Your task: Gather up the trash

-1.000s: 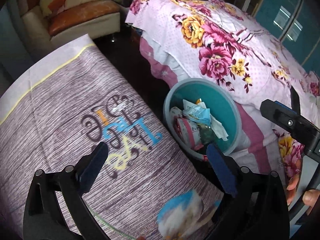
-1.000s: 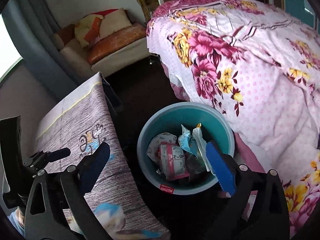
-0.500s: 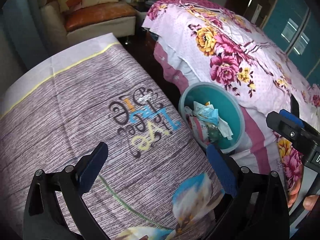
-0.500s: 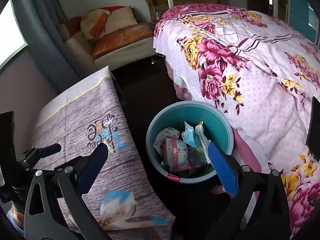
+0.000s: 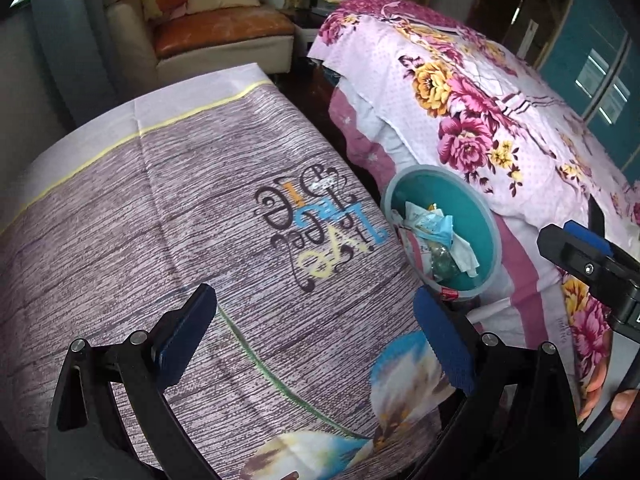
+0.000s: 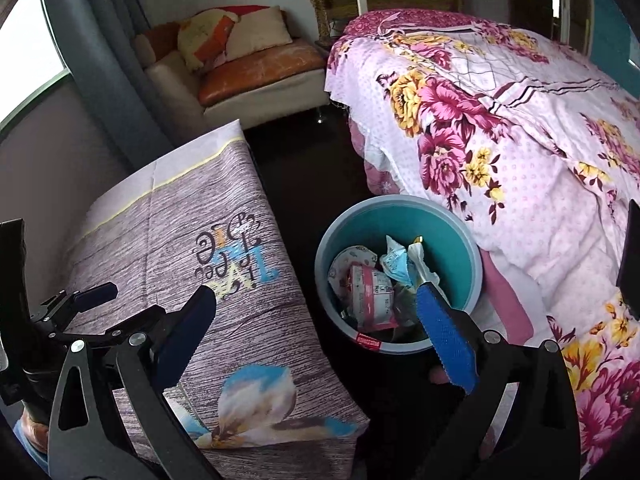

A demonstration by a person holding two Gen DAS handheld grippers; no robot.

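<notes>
Sitting on the dark floor between the cloth-covered surface [image 6: 188,248] and the bed [image 6: 520,128], the teal trash bin [image 6: 460,248] holds the trash [image 6: 376,280]: crumpled wrappers, a pink-and-white packet, a blue-and-white pouch and a white tissue piled against its near wall. From your left wrist view the same bin [image 5: 486,232] shows just past the right edge of the surface [image 5: 160,208], its rim close against the pink flowered bedspread [image 5: 480,104], with the trash [image 5: 436,236] heaped inside.

Your right gripper [image 6: 316,320] hangs above and in front of the bin with its fingers [image 6: 446,340] spread wide, and nothing sits between the blue pads. Your left gripper [image 5: 316,320] is over the surface, its fingers [image 5: 444,344] likewise released and bare; under them lies the printed cloth with curly lettering and a pale flower at its near corner. Each gripper shows in the other's camera: the right one [image 5: 592,268] at the right edge of the left view with your hand [image 5: 604,388] below it, the left one [image 6: 76,300] at the left edge of the right view.

Beyond the surface stands a cream armchair [image 6: 248,80] with an orange seat and cushions, near the wall and the curtain
</notes>
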